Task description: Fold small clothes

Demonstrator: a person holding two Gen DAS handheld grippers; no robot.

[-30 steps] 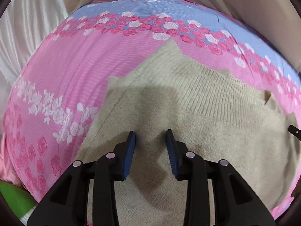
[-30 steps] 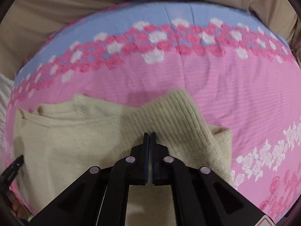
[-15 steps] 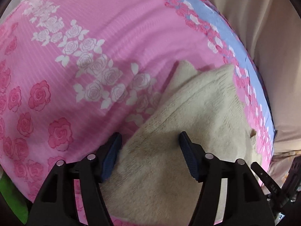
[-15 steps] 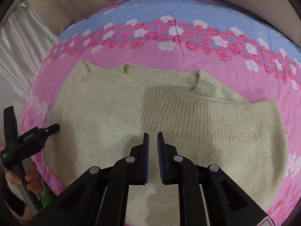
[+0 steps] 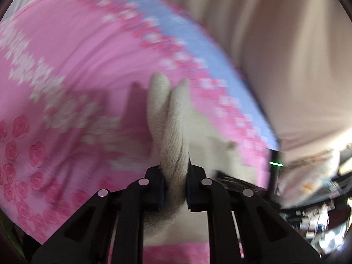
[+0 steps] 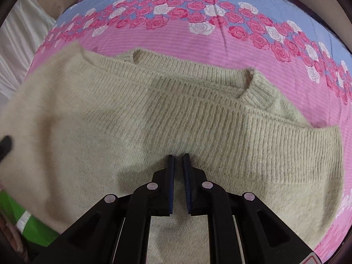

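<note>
A cream knitted sweater (image 6: 176, 114) lies spread on a pink rose-patterned bedsheet (image 6: 220, 41), its ribbed neckline at the far side. My left gripper (image 5: 175, 176) is shut on a bunched edge of the sweater (image 5: 173, 136) and holds that fold raised off the sheet; this view is blurred. My right gripper (image 6: 178, 165) hovers just above the middle of the sweater, its jaws a narrow gap apart with nothing between them. A dark tip of the left gripper (image 6: 5, 145) shows at the left edge of the right wrist view.
The sheet (image 5: 66, 66) has a blue band with roses along its far edge. Beige fabric (image 5: 275, 44) lies beyond it. A green item (image 6: 26, 224) lies at the near left. Cluttered dark objects (image 5: 319, 198) sit at the right of the left wrist view.
My left gripper has closed on the sweater's left edge and lifted it. My right gripper moved lower and nearer the sweater; its narrow gap is unchanged from half a second ago.
</note>
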